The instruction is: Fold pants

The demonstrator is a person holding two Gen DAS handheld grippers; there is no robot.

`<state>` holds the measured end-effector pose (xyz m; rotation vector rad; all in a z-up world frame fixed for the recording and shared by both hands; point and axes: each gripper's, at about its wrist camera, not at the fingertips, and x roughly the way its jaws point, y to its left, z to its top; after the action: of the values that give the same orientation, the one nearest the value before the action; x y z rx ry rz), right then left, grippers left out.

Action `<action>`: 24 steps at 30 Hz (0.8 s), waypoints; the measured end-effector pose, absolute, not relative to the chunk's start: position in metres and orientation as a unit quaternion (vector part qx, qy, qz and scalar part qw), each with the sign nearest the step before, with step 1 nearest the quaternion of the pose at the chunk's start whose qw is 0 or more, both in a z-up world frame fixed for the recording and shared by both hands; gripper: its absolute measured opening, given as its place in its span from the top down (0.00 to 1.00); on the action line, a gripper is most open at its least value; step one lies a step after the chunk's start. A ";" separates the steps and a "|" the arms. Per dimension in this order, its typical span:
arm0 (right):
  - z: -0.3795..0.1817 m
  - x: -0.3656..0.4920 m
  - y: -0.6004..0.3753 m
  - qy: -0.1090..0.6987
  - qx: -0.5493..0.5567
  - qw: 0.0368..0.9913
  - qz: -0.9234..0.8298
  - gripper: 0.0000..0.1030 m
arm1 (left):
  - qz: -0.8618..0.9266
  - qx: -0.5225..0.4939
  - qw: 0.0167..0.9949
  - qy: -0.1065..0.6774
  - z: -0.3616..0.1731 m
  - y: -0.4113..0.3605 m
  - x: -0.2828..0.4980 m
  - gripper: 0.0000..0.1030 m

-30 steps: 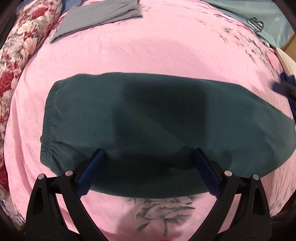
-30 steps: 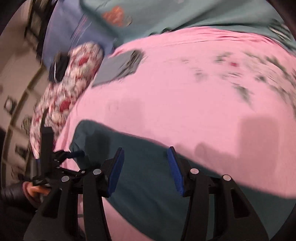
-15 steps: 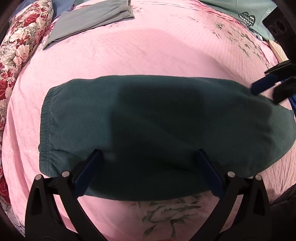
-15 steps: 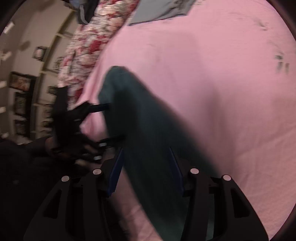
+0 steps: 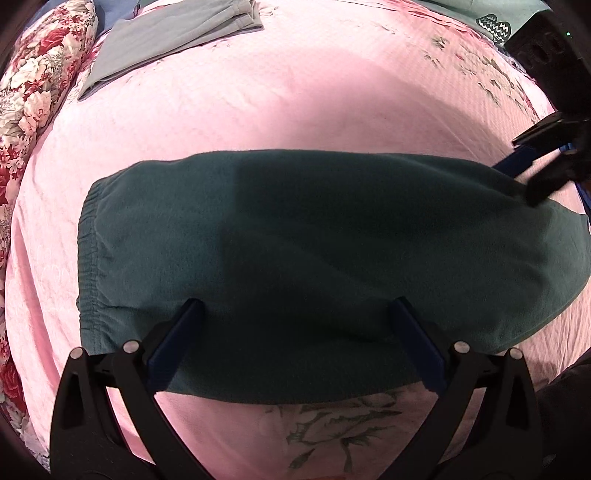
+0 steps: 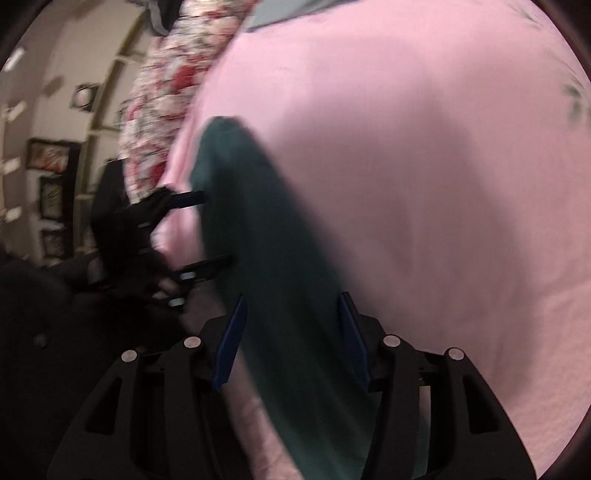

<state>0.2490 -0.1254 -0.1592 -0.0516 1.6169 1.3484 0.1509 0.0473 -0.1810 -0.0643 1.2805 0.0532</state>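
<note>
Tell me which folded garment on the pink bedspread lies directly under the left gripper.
The dark green fleece pants with the elastic waistband lie under the left gripper. The folded grey garment lies far off, near the floral pillow.

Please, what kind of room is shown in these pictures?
Most likely a bedroom: the dark green pants lie on a pink bedspread, a floral pillow or quilt runs along one side, and framed pictures hang on the wall.

Left wrist view: looks steeply down, close over pants [image 5: 295,258] on pink bedspread [image 5: 295,92]. Right wrist view: shallower, along them lengthwise (blurred). Shared: pants, bedspread, floral pillow [image 5: 33,85].
</note>
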 end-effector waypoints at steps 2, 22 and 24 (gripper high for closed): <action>-0.154 0.246 -0.127 0.663 -0.017 0.480 0.575 0.49 | 0.025 -0.030 0.800 0.599 -0.182 0.047 0.152 0.02; -0.172 0.267 -0.182 0.702 -0.087 0.530 0.468 0.49 | 0.025 -0.028 0.799 0.600 -0.181 0.045 0.156 0.02; -0.174 0.268 -0.179 0.696 -0.080 0.539 0.468 0.49 | 0.025 -0.027 0.799 0.600 -0.181 0.044 0.154 0.02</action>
<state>0.2679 -0.1788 -0.1737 -0.1899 1.6557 1.1127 0.1543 0.0442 -0.1807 -0.0583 1.2876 0.0545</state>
